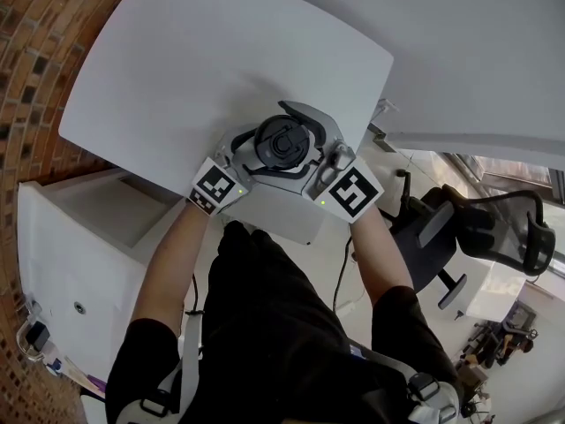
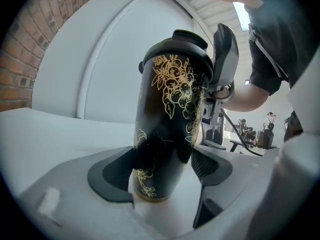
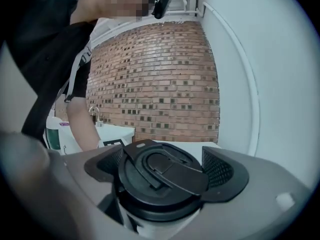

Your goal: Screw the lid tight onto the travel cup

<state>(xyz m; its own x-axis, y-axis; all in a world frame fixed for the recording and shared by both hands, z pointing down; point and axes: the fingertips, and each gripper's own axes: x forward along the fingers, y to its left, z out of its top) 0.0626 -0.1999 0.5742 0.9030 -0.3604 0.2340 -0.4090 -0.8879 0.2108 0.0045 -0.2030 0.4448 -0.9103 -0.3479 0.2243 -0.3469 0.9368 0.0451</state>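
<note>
White worktop (image 1: 194, 60), near edge: passes beneath the two marker cubes (image 1: 214, 186), which hang over it toward the person's body.
Right edge: close beside the right claw (image 3: 162, 173); it curves into a rounded corner further off, with a narrow gap to a second white surface (image 1: 477, 51).
Open room: bare worktop spreads beyond and to the left of the travel cup (image 2: 170, 109), clear as far as the far edge.
Off the left edge: a white cabinet (image 1: 79, 237) below, a brick wall (image 1: 35, 42) past it.
Off the right edge: a black office chair (image 1: 494, 223) on the floor, well apart.
Travel cup: black with gold flowers, standing just inside the near edge, between the two claws.
Left claw (image 2: 161, 166): jaws wide apart, both pads pressed against the cup's lower body.
Lid (image 3: 160, 176): black, seated on the cup's mouth.
Right claw: above the left claw, clamped across the lid, a pad touching its rim on either side.
</note>
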